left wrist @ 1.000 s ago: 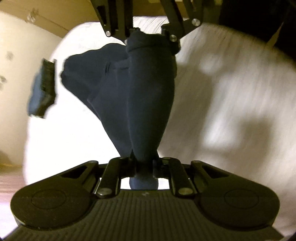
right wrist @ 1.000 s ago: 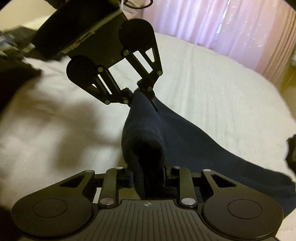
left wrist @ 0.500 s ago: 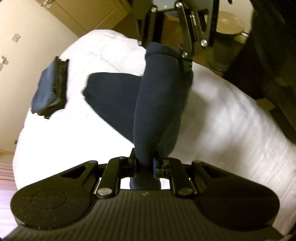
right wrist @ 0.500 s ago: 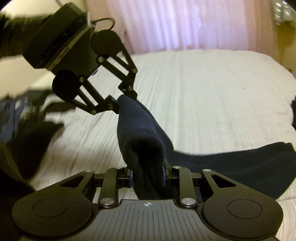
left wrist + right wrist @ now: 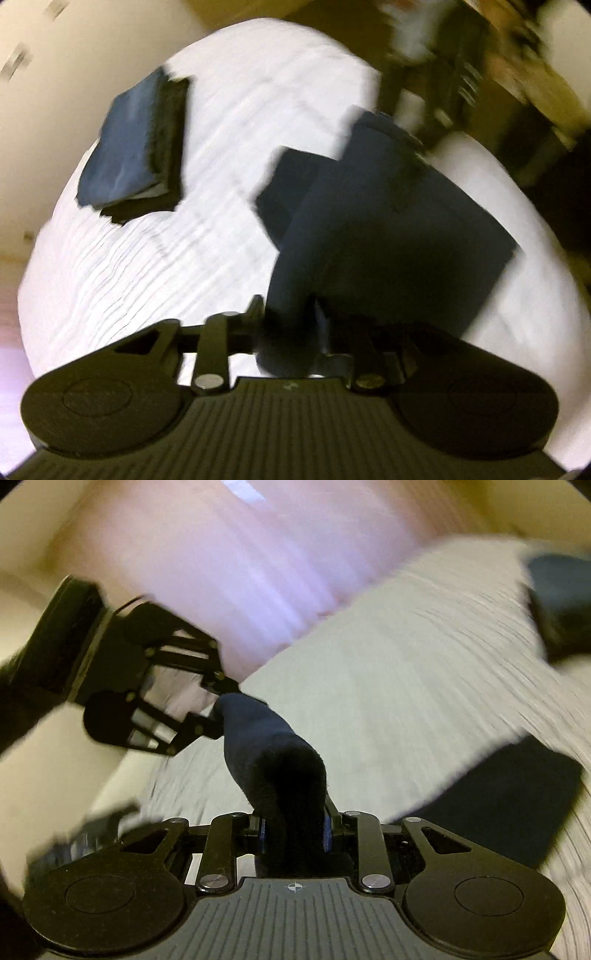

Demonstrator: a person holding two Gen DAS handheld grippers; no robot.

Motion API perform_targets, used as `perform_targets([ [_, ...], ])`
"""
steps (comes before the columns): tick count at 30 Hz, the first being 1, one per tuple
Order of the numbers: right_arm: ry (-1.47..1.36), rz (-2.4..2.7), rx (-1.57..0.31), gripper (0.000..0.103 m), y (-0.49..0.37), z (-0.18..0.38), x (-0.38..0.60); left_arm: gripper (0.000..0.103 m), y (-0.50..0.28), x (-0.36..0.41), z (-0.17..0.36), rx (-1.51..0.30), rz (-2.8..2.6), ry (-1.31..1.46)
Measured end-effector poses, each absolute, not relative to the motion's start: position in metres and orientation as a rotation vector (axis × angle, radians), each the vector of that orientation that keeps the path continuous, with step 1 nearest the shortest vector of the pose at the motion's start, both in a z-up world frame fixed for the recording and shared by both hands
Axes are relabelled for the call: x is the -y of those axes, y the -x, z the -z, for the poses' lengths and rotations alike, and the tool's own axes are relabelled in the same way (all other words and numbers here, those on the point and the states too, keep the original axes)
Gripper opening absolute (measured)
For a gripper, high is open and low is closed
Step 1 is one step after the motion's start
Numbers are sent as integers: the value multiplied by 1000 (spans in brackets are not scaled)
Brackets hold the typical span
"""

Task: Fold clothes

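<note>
A dark navy garment (image 5: 388, 229) lies spread in flat layers on the white bed (image 5: 184, 258), and one edge rises into my left gripper (image 5: 288, 321). Those jaws are opening, with the cloth still filling the gap between them. In the right wrist view the same garment (image 5: 269, 746) runs as a thick roll from my right gripper (image 5: 295, 830), which is shut on it, up to the left gripper (image 5: 218, 705) at the left. The rest of it lies flat on the bed (image 5: 406, 664) at the right.
A folded stack of dark blue clothes (image 5: 129, 147) sits on the bed's far left, also seen as the stack (image 5: 557, 583) at the right edge. Pink curtains (image 5: 258, 572) hang behind the bed. Dark furniture (image 5: 461, 74) stands beyond the bed's far side.
Both grippers swept sideways across the bed with the garment, and the views rolled. The cloth that hung bunched now lies in flat layers. The left jaws stand wider, and the right gripper left the left view.
</note>
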State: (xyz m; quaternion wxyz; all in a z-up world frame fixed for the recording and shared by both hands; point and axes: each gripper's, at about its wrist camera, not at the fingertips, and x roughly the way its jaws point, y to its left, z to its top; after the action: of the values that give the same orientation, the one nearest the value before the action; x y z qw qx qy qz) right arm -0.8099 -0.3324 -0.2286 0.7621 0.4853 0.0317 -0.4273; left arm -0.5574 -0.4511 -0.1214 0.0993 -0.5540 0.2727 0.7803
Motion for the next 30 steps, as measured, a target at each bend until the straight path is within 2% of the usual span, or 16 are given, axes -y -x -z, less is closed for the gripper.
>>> perform_targets([
  [6,-1456,1117,44,26,915,330,339,27,603,484,148,-543,-2441,1734],
  [10,-1474,1115,45,26,932,334,340,27,585,476,165,-460,-2412,1774],
  [14,-1349,1036,73,26,924,303,351,27,574,475,186,-348,-2409,1815],
  [19,-1488,1170,79,26,951,341,351,27,564,470,208,-286,-2381,1846],
  [21,-1483,1183,81,27,953,340,342,27,556,467,214,-293,-2370,1856],
  [22,-1477,1188,82,31,954,339,337,27,550,467,217,-288,-2369,1863],
  [23,-1476,1204,74,48,953,337,335,28,545,467,220,-266,-2374,1874],
  [24,-1482,1232,72,59,953,335,330,28,539,468,223,-237,-2382,1884],
  [30,-1467,1292,98,60,945,324,327,28,503,463,247,-35,-2419,1947],
])
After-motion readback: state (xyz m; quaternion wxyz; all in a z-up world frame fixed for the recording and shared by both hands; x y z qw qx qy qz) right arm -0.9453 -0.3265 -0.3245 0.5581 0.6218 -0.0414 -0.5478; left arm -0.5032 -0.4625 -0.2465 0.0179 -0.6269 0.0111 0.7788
